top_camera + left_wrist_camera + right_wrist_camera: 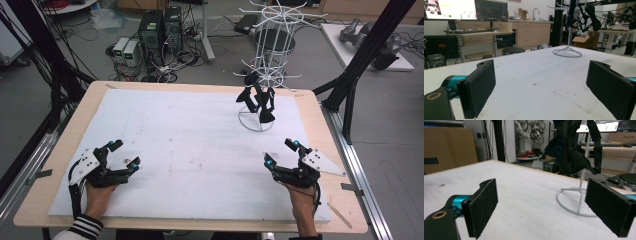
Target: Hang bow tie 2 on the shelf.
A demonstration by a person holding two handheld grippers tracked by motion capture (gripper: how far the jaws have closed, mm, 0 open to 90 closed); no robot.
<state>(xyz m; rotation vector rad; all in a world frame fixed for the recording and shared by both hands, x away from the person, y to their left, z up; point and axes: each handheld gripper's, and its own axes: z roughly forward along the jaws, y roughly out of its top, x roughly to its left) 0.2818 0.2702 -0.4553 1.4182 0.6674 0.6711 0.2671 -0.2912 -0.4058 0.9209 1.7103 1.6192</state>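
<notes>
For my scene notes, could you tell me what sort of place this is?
Probably a robotics lab: computer towers with tangled cables on the floor, monitors on a desk, and a padded table framed by black rails.

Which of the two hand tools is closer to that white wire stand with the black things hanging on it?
The right tool; the stand rises on its side of the table.

Between the left gripper [120,157] and the right gripper [281,152] the white mat [190,150] lies bare, so either could cross toward the other unhindered. Ahead of the right gripper, slightly toward the left one, stands a white wire rack [265,50] whose ring base [574,201] rests on the mat. Black fabric pieces [257,100] hang low from its arms, blocking the way there.
</notes>
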